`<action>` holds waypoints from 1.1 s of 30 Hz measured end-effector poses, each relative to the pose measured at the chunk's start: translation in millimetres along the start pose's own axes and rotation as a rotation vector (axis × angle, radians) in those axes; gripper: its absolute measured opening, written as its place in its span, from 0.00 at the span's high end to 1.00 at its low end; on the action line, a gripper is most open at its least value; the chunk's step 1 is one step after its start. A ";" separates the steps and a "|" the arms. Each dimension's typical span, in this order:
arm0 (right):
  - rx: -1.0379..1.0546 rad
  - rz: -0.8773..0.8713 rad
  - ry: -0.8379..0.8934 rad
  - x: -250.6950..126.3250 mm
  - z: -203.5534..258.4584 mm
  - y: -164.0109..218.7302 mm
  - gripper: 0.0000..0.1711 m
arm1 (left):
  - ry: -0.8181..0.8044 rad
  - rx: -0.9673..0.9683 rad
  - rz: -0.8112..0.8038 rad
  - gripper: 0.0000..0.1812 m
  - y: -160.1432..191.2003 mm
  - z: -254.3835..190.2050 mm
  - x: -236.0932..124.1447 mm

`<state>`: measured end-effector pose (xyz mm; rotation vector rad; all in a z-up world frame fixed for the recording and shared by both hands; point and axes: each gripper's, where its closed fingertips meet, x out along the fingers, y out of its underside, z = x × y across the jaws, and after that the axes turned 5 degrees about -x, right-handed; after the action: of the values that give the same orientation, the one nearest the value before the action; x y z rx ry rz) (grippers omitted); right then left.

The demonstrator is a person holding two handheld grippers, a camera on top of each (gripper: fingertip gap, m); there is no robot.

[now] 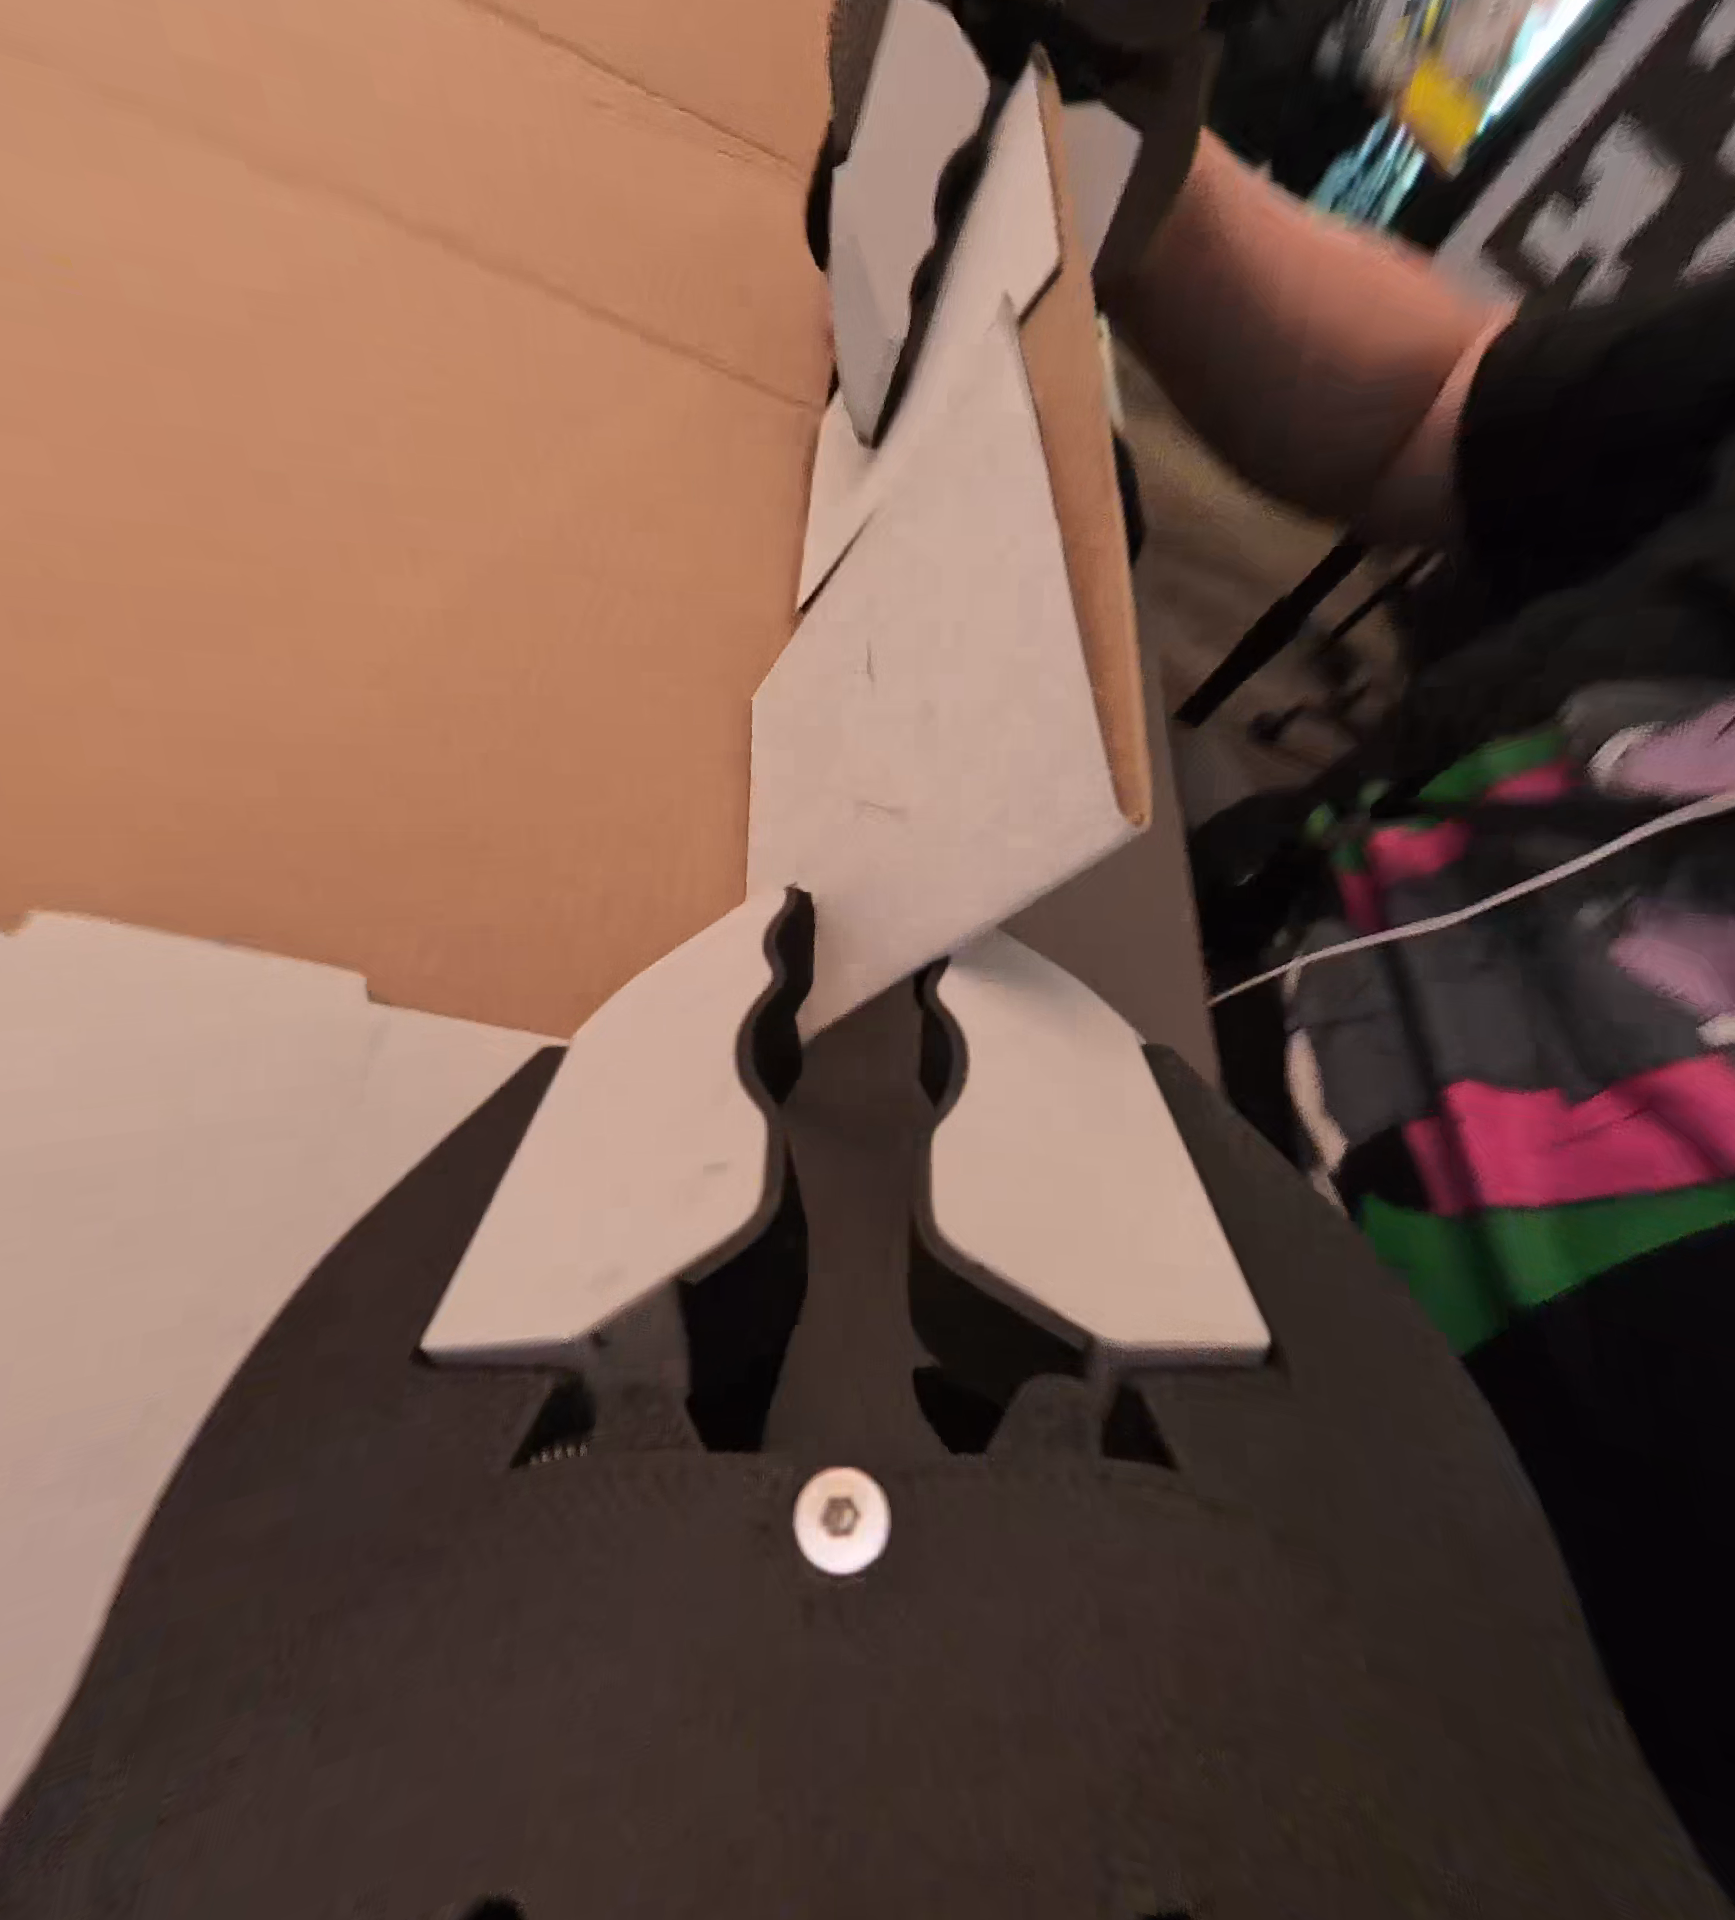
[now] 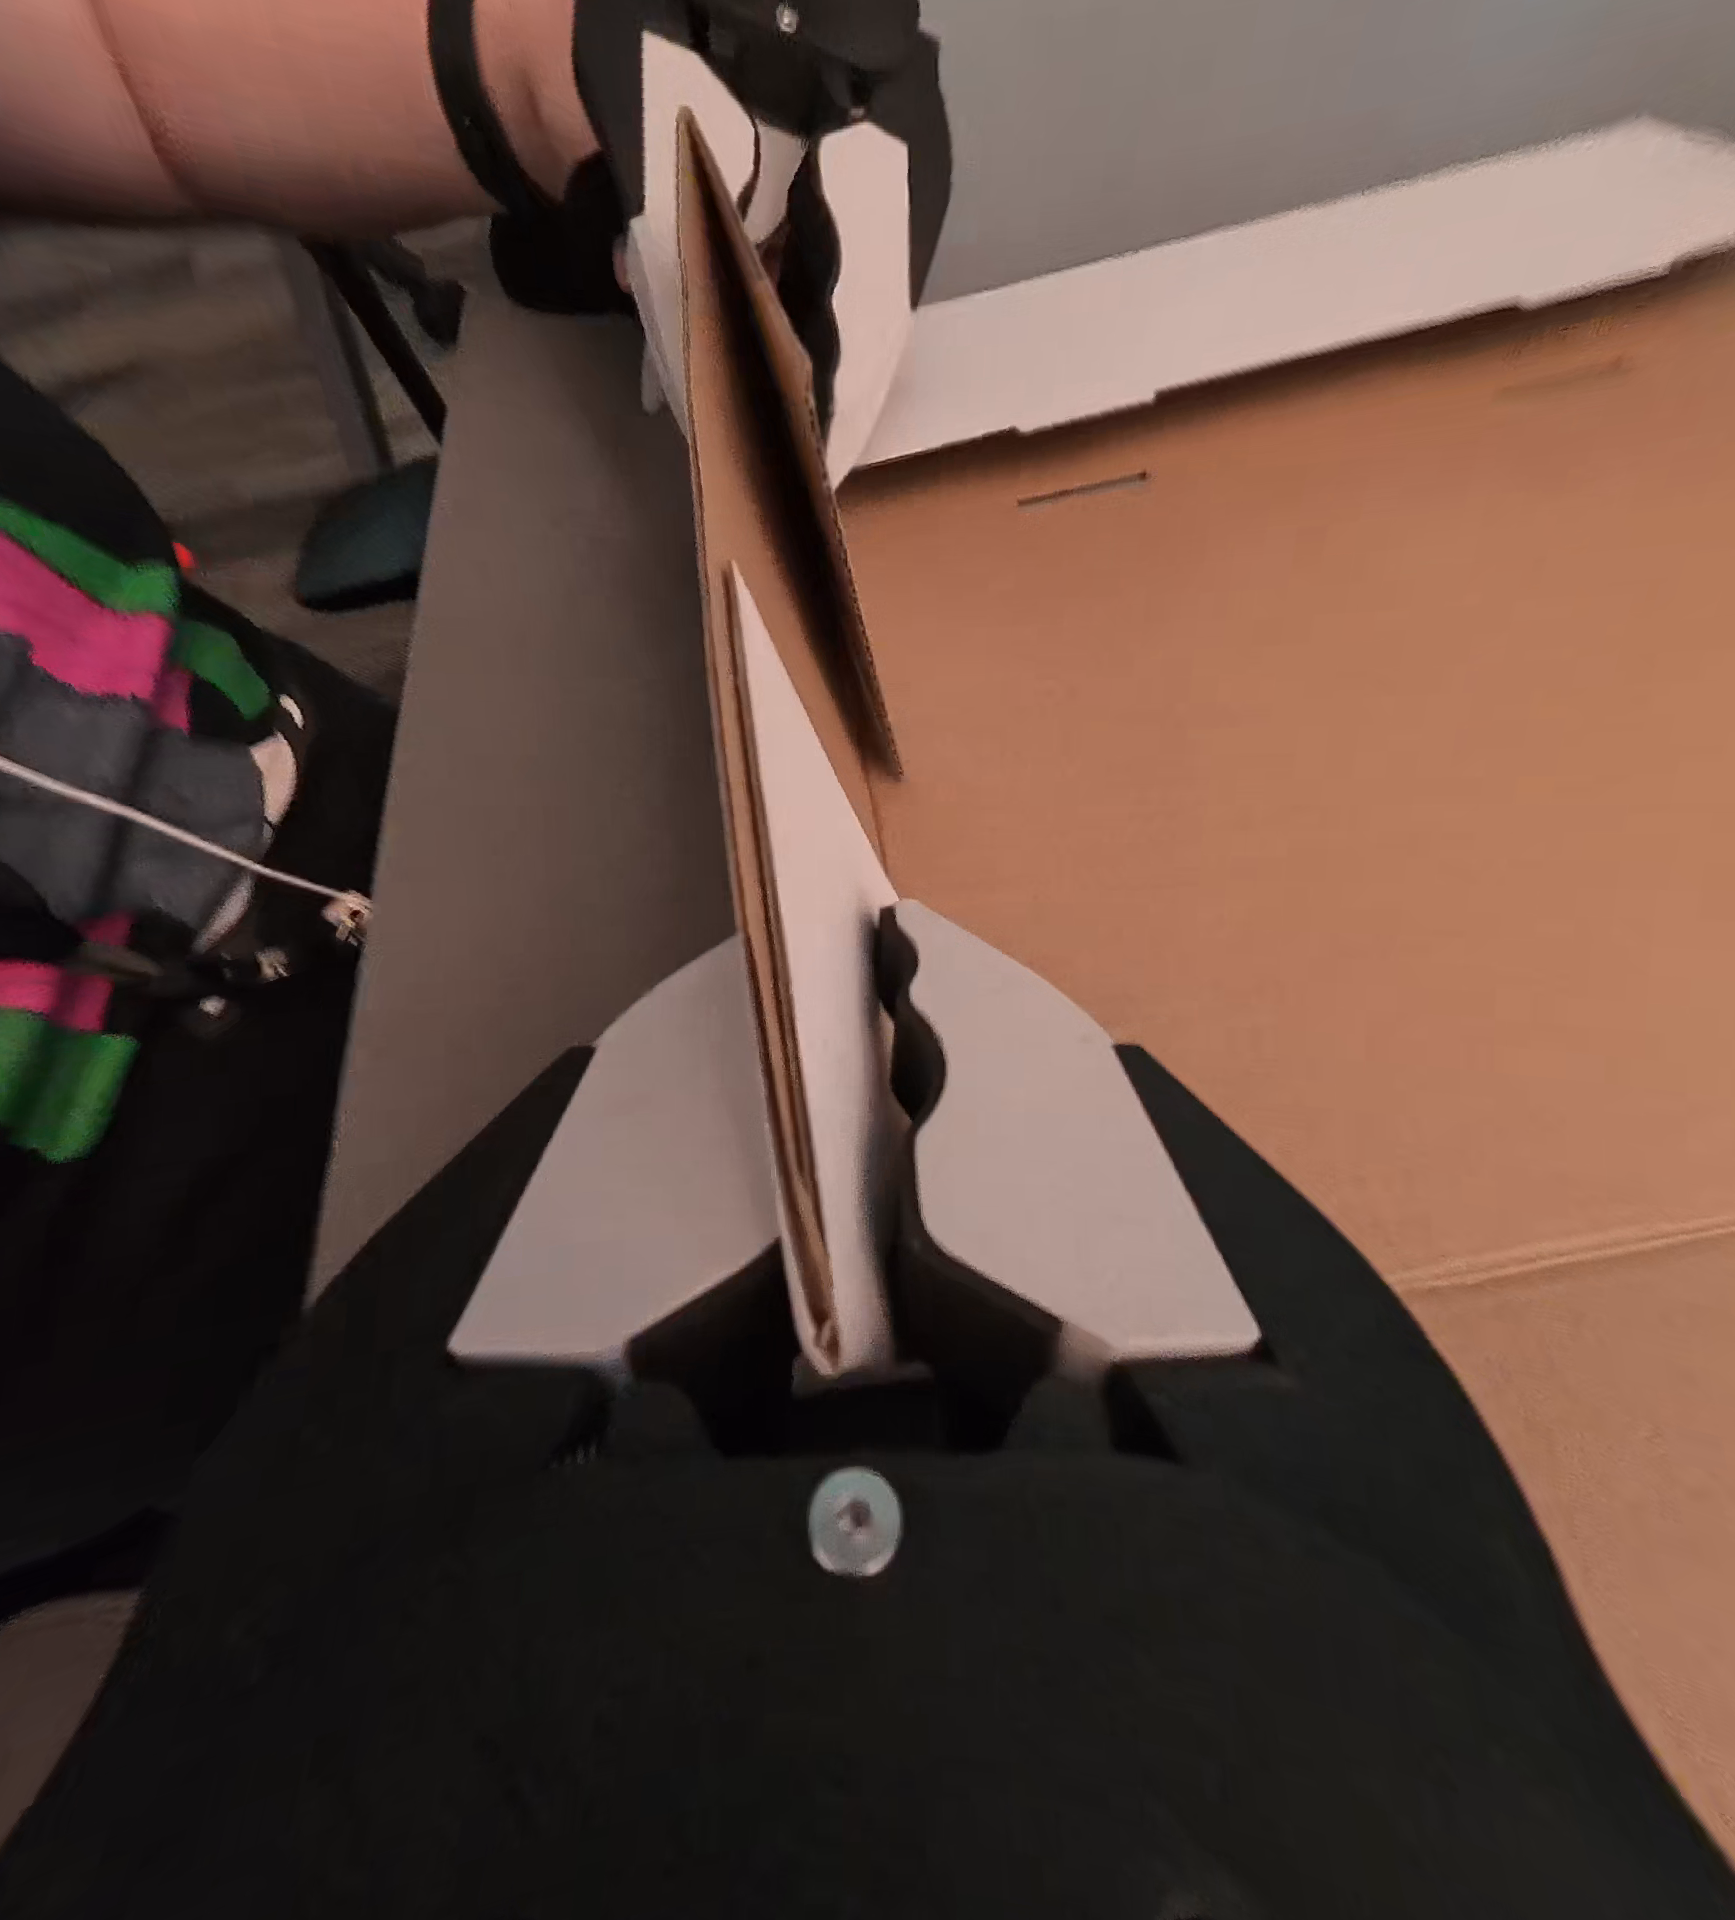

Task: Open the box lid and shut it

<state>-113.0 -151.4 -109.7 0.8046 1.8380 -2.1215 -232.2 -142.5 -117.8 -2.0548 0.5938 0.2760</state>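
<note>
I see one box (image 2: 1362, 831), its one lid flap (image 2: 821, 1091) pinched by my right gripper (image 2: 832, 1039); my left gripper (image 1: 863, 966) grips its corner too.

both grippers (image 1: 868, 966) (image 2: 811, 1039) clamped

Dim, soft light; motion-blurred, warped edges.

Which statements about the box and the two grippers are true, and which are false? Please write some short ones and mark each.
1. The right gripper is shut on the cardboard flap. True.
2. The box is shut. False: it is open, and its brown inside shows.
3. The left gripper is well away from the flap. False: the flap's corner sits between its fingers.
4. The flap is white on one face and brown on the other. True.
</note>
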 end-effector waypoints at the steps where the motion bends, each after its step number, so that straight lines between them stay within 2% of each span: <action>1: 0.059 0.010 -0.026 0.1 -2.6 -0.4 0.93 | 0.035 -0.091 -0.008 0.90 -1.6 1.6 -0.4; 5: 0.279 0.056 -0.138 2.4 -11.5 -0.5 0.93 | 0.116 -0.311 -0.020 0.90 -4.1 9.1 -2.1; 10: 0.526 0.051 -0.253 3.7 -19.4 0.2 0.89 | 0.130 -0.424 -0.021 0.90 -7.1 13.4 -2.6; 12: 0.542 0.044 -0.285 3.6 -16.8 -1.9 0.86 | 0.142 -0.442 -0.022 0.90 -6.5 14.7 -2.9; 16: 0.551 0.049 -0.235 -2.5 -17.2 -1.6 0.79 | 0.121 -0.431 -0.031 0.90 -7.1 15.6 -2.7; 18: 0.572 0.037 -0.208 -11.6 -19.1 -1.8 0.80 | 0.116 -0.423 -0.030 0.91 -6.8 15.7 -2.9; 21: 0.638 -0.082 -0.175 -32.3 -30.3 -14.0 0.86 | 0.119 -0.414 -0.038 0.91 -7.1 16.2 -3.2; 23: 0.604 -0.103 -0.136 -37.5 -33.2 -12.4 0.86 | 0.121 -0.413 -0.040 0.91 -7.7 16.7 -3.1; 25: 0.538 -0.091 -0.130 -35.9 -25.9 -11.4 0.92 | 0.123 -0.411 -0.033 0.91 -7.5 16.9 -3.0; 30: 0.064 -0.072 -0.020 -35.3 -14.4 -8.9 0.96 | 0.112 -0.321 -0.004 0.90 -5.0 13.6 -3.8; 33: -0.067 -0.115 0.024 -34.0 -8.3 -9.8 0.97 | 0.075 -0.226 0.013 0.90 -2.2 10.8 -5.7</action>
<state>-87.6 -147.8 -83.9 0.7281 2.0012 -2.1141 -235.5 -130.7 -119.5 -2.2877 0.6468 0.2855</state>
